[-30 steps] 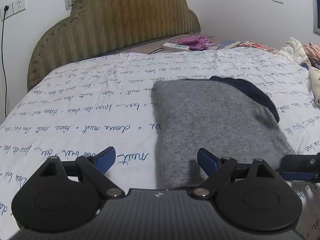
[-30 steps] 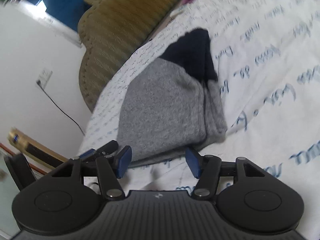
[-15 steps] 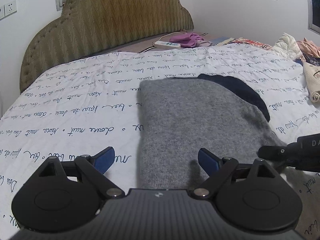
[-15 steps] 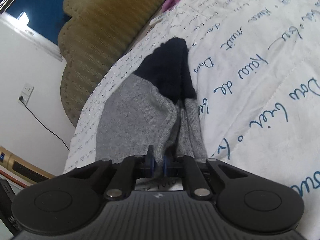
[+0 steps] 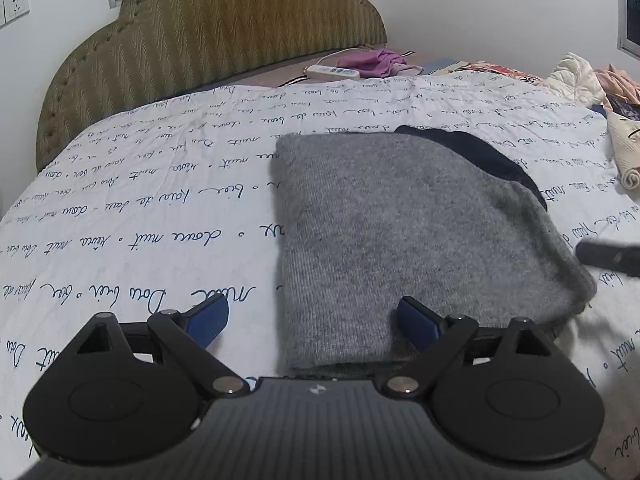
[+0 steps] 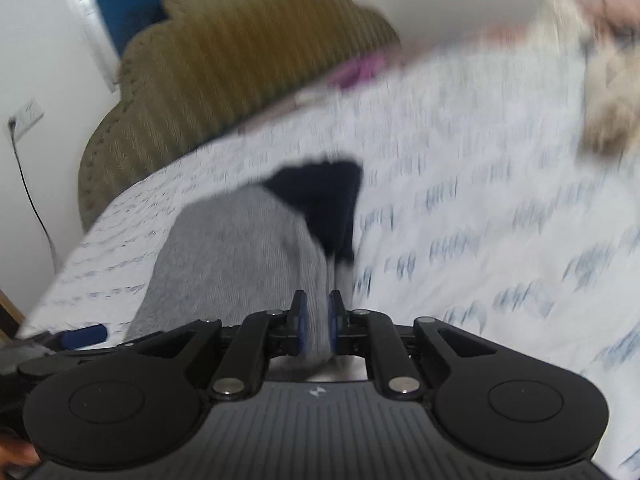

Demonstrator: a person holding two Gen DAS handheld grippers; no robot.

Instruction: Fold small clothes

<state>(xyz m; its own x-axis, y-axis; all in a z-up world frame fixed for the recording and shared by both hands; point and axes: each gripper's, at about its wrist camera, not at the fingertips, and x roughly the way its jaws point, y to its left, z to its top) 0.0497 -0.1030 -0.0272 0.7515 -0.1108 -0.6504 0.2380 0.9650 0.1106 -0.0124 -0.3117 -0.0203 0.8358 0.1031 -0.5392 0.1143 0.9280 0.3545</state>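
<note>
A grey knitted garment point(image 5: 400, 232) with a dark navy part point(image 5: 476, 156) lies folded on the white bedspread point(image 5: 160, 200). My left gripper point(image 5: 314, 320) is open, its blue fingertips point(image 5: 416, 322) astride the garment's near left corner. My right gripper point(image 6: 317, 322) is shut on the grey garment's point(image 6: 240, 256) near right edge, which is pinched between the blue pads; this view is blurred. A part of the right gripper point(image 5: 612, 256) shows at the right edge of the left wrist view.
An olive padded headboard point(image 5: 224, 28) stands at the far end. A white power strip point(image 5: 332, 73) and a purple cloth point(image 5: 380, 62) lie near it. A pile of cream and pink clothes point(image 5: 600, 92) lies at the far right.
My right gripper closed on the garment's right edge and now swings, blurring its view. My left gripper moved right, so its fingers now straddle the near left corner.
</note>
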